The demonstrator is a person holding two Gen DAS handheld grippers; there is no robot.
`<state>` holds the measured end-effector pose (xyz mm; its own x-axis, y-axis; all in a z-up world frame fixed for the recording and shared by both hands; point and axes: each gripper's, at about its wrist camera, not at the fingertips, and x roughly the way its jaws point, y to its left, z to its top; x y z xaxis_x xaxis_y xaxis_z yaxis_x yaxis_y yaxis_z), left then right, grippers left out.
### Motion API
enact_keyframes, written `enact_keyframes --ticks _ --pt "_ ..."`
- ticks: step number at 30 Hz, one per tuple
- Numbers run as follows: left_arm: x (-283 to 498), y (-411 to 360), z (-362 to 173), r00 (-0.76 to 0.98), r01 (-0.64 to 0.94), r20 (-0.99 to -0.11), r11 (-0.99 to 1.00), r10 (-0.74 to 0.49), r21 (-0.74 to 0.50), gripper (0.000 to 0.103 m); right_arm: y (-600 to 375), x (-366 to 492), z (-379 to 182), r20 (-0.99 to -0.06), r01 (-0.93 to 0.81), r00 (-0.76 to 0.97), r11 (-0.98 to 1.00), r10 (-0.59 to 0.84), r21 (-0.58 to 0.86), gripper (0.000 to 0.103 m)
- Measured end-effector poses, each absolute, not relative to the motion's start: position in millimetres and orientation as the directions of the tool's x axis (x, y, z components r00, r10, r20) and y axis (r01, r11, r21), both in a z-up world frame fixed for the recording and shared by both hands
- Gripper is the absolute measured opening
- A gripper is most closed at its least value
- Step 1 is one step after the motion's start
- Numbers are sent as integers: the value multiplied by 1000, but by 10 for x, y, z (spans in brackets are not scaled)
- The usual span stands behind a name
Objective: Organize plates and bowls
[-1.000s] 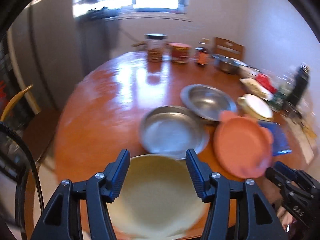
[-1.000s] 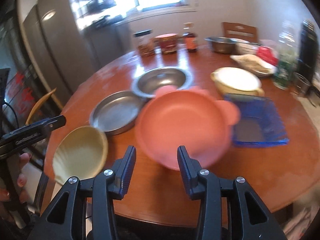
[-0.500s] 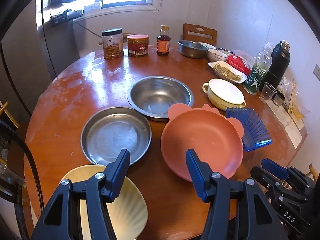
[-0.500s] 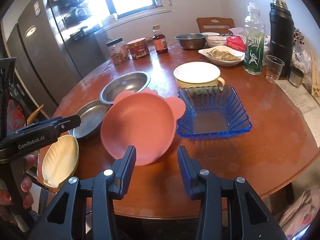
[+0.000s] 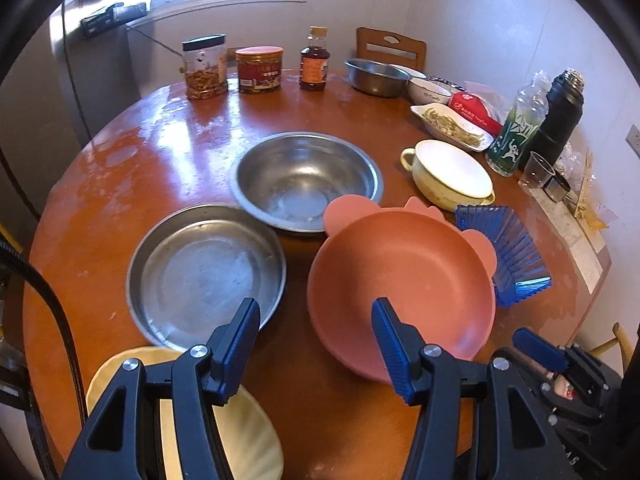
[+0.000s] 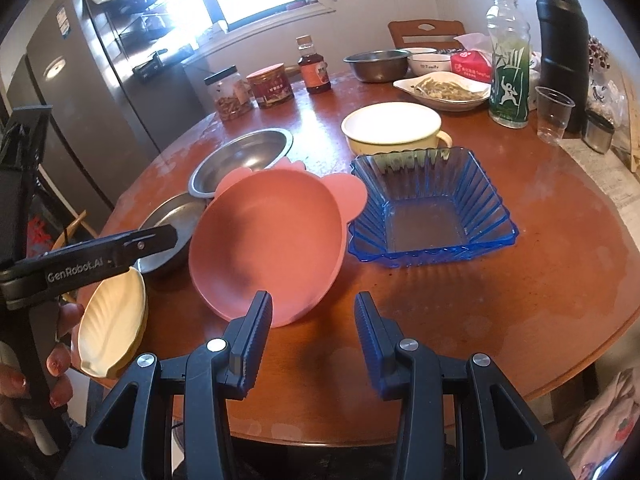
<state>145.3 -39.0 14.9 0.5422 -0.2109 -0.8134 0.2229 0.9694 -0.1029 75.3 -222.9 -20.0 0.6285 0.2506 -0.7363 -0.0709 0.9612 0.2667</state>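
Note:
On the round wooden table (image 5: pixel 160 152) a pink eared bowl (image 5: pixel 400 280) sits tilted, its far rim over the edge of a steel bowl (image 5: pixel 304 180). Left of it lies a shallow steel plate (image 5: pixel 200 272). A cream shell-shaped dish (image 5: pixel 248 432) lies at the near edge, under my left gripper (image 5: pixel 314 320), which hangs open and empty above the gap between steel plate and pink bowl. My right gripper (image 6: pixel 313 308) is open and empty just in front of the pink bowl (image 6: pixel 264 240). A blue glass square bowl (image 6: pixel 432 208) and a cream handled bowl (image 6: pixel 392 124) stand to the right.
Two jars (image 5: pixel 204 68) and a sauce bottle (image 5: pixel 314 60) line the far edge, with a small steel bowl (image 5: pixel 376 76), a white dish of food (image 5: pixel 452 126), a green bottle (image 5: pixel 516 128), a black flask (image 5: pixel 560 120) and a clear cup (image 6: pixel 554 114). A fridge (image 6: pixel 80 92) stands left.
The left view has swung right, from over the cream dish to between the steel plate and pink bowl. The right view swung right toward the blue bowl. Both jaws kept their width.

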Motion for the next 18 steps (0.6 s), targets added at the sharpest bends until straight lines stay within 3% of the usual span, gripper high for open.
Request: enact_keyframes --ticks 8,18 --pt "1669 -499 70 531 266 -814 958 -238 -106 58 -2260 874 -316 -749 -51 611 957 257 287 44" --pt "1822 -595 -33 494 305 -821 941 -285 -143 48 -2265 1035 -421 -750 -45 594 943 291 330 40"
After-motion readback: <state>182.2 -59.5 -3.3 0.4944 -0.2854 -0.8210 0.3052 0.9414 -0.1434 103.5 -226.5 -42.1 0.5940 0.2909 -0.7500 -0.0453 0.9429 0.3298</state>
